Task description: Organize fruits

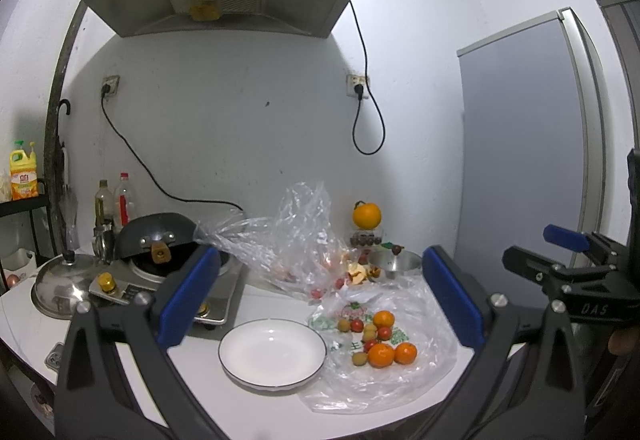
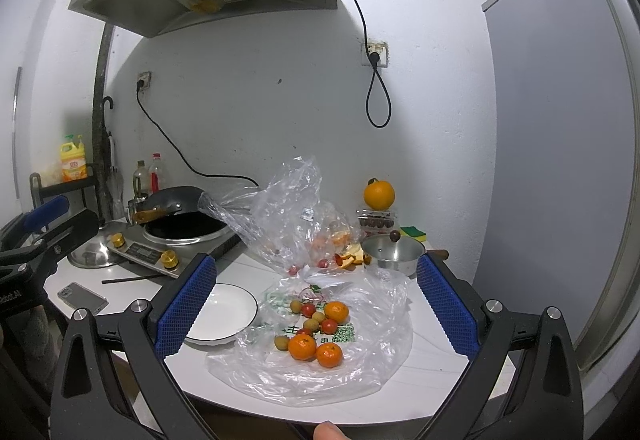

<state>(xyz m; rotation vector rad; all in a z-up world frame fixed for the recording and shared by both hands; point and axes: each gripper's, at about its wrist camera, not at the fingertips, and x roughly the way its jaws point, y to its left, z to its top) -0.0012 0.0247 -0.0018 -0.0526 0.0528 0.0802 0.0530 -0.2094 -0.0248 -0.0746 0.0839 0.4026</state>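
A flat clear plastic bag (image 1: 420,380) (image 2: 372,372) lies on the white counter with small oranges (image 1: 381,355) (image 2: 302,346), red cherry tomatoes (image 1: 357,325) (image 2: 329,326) and pale round fruits (image 1: 359,359) (image 2: 281,342) on it. An empty white plate (image 1: 272,354) (image 2: 228,308) sits just left of the bag. My left gripper (image 1: 320,300) hovers above the plate and fruit, open and empty. My right gripper (image 2: 316,304) hangs over the fruit pile, open too. The right gripper (image 1: 568,252) also shows at the right edge of the left wrist view.
A crumpled bag (image 1: 288,232) with more fruit and orange peel lies behind. A big orange (image 1: 366,215) stands on a box at the back, a steel pot (image 2: 394,254) in front of it. A stove with wok (image 2: 184,224), lid (image 1: 60,284) and phone (image 2: 82,296) lie left.
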